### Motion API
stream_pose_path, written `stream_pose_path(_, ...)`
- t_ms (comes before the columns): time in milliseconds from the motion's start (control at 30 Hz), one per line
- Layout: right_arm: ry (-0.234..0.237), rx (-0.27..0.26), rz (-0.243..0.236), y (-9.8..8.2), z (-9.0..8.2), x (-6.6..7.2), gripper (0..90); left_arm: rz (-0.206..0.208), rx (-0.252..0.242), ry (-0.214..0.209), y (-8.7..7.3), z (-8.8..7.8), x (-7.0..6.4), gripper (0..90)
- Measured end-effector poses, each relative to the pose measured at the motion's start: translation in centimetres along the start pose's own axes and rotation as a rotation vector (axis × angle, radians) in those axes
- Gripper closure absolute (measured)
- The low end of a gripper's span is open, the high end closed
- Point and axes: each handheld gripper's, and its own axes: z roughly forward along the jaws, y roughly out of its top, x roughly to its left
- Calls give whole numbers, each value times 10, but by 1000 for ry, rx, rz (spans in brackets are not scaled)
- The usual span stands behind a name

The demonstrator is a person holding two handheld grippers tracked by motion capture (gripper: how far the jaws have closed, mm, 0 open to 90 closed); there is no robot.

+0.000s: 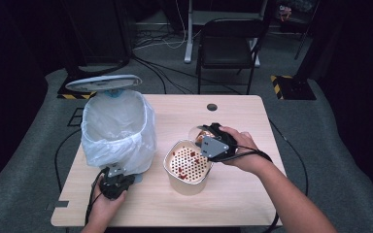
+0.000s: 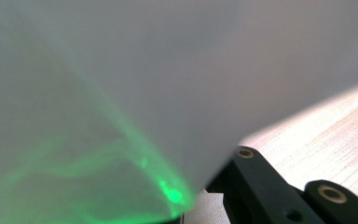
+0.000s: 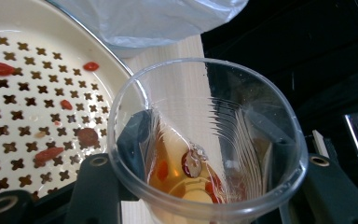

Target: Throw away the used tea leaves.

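Right gripper [image 1: 209,141] clamped around a clear plastic cup [image 3: 205,140], one black jaw pressed on each side of the cup wall. Cup tipped on its side with its mouth toward the camera on the gripper, amber liquid and a few red and brown bits pooled in the low part. Seen from above, cup [image 1: 197,132] held at the far right rim of a cream strainer bowl [image 1: 188,167], just over its edge. Strainer plate [image 3: 23,107] pierced with cross-shaped holes, scattered with red berries and one dark round piece. Bowl standing near the middle of the wooden table [image 1: 233,194].

Left gripper [image 1: 112,185] resting low on the table at the foot of a bin lined with a white plastic bag [image 1: 119,128], jaws pressed together. From the left gripper view, white bag [image 2: 168,70] right up against the lens, green glow at its lower edge; hard to tell whether a fold of bag is caught between the jaws. Bin lid [image 1: 103,83] swung open behind the bag. Bin just left of the strainer bowl, close but apart from it. Cup well to the right of the bin.
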Motion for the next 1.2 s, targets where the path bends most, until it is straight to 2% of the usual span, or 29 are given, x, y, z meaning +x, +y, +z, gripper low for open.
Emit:
stream_pose_path(67,-4,3,-19,1,1,2,462,-14,-2,10,0,0,-1,882)
stream_pose_path(100,-5,4,-32,2,1,3,462,13,2,-1,0,0,1,882)
stream_pose_path(233,-14,1,-58,5,2,8,463,12,2,-1,0,0,1,882)
stream_pose_path(633,1,27,-133,8,8,17,464,13,3,-2,0,0,1,882)
stream_pose_path(767,2,30,-160,10,8,19,465,11,2,2,0,0,1,882)
stream_pose_path(800,-1,32,-160,10,8,19,465,-5,0,5,0,0,-1,883)
stream_pose_path(833,-2,36,-171,11,9,19,465,-12,0,7,0,0,-1,882)
stream_pose_path(900,-13,45,-197,13,9,20,465,15,6,-3,1,0,1,882)
stream_pose_path(1033,-18,53,-237,16,10,22,465,1,1,-1,0,0,0,883)
stream_pose_path(1133,-23,59,-272,18,11,24,465,10,3,2,0,0,1,883)
stream_pose_path(1200,-32,64,-291,19,11,25,465,-8,0,6,0,0,-1,883)
